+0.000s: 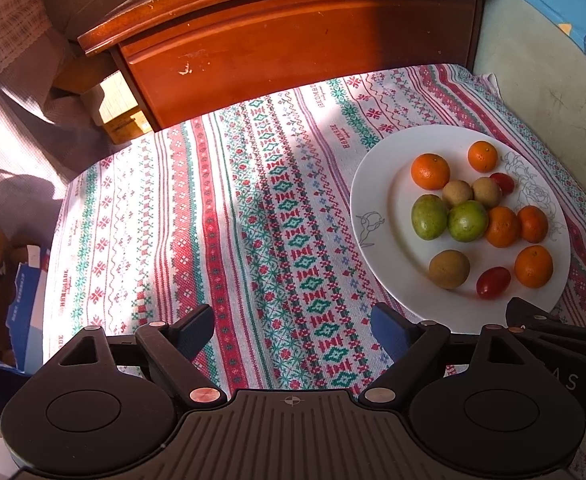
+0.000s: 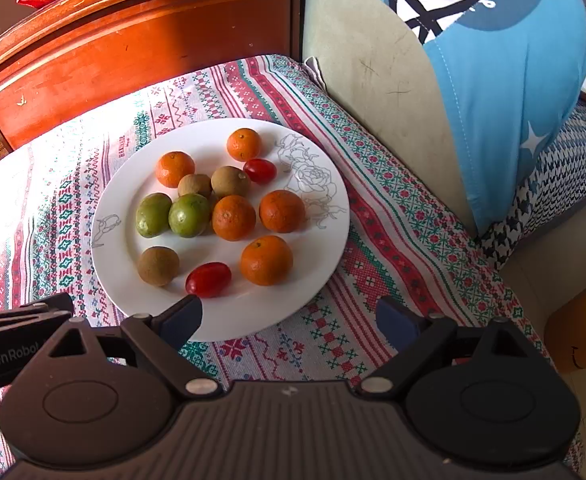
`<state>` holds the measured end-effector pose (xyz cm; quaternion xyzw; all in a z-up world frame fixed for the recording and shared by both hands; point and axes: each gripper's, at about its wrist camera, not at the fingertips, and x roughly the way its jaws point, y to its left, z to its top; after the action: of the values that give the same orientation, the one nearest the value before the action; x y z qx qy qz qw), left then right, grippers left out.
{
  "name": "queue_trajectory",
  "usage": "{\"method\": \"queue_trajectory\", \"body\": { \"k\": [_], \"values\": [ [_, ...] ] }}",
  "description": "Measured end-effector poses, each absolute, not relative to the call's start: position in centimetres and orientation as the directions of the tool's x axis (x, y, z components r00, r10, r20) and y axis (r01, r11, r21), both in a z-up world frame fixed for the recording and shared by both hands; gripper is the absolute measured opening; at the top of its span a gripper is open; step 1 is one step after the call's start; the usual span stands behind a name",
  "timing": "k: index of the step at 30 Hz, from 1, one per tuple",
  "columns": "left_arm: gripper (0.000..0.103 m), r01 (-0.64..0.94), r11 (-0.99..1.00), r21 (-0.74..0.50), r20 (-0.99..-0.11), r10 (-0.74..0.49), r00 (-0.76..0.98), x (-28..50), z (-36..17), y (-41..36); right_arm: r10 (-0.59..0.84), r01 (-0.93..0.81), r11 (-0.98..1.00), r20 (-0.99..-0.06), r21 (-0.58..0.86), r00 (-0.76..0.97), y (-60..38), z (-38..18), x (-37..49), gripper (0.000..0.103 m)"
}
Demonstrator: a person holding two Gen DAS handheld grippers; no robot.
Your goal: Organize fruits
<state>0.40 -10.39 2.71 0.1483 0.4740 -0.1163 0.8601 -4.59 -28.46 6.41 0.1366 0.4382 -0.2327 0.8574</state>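
Note:
A white plate (image 2: pixel 125 248) with a rose drawing sits on a patterned cloth (image 1: pixel 213 220). It holds several oranges (image 2: pixel 266 260), two green fruits (image 2: pixel 189 215), three brown fruits (image 2: pixel 158 265) and two red cherry tomatoes (image 2: pixel 208 279). In the left wrist view the plate (image 1: pixel 377 208) lies to the right. My left gripper (image 1: pixel 293 332) is open and empty over the bare cloth, left of the plate. My right gripper (image 2: pixel 289 322) is open and empty, its left finger (image 2: pixel 183 320) over the plate's near rim, close to a tomato.
A dark wooden cabinet (image 1: pixel 293 52) stands behind the cloth. A blue cushion (image 2: pixel 505 80) and a pale panel (image 2: pixel 373 80) rise at the right. A checked fabric (image 2: pixel 553 176) lies beyond. Boxes (image 1: pixel 21 300) sit low at the left edge.

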Motion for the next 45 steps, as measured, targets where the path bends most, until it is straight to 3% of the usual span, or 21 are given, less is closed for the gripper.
{"method": "queue_trajectory", "body": {
  "k": [30,36,45],
  "values": [
    [0.087,0.298,0.946,0.129,-0.823,-0.066,0.564,-0.7,3.7,-7.4,-0.273,0.429,0.903,-0.784,-0.009,0.558,-25.3,6.8,-4.8,0.093],
    [0.094,0.289,0.947,0.141,-0.800,-0.063,0.597,-1.2,4.3,-5.5,-0.236,0.383,0.924,-0.776,0.007,0.585,-23.7,6.8,-5.0,0.093],
    [0.095,0.278,0.955,0.107,-0.802,-0.082,0.592,-1.5,4.8,-2.2,-0.134,0.257,0.966,-0.771,0.039,0.623,-19.9,5.4,-6.2,0.093]
  ]
}}
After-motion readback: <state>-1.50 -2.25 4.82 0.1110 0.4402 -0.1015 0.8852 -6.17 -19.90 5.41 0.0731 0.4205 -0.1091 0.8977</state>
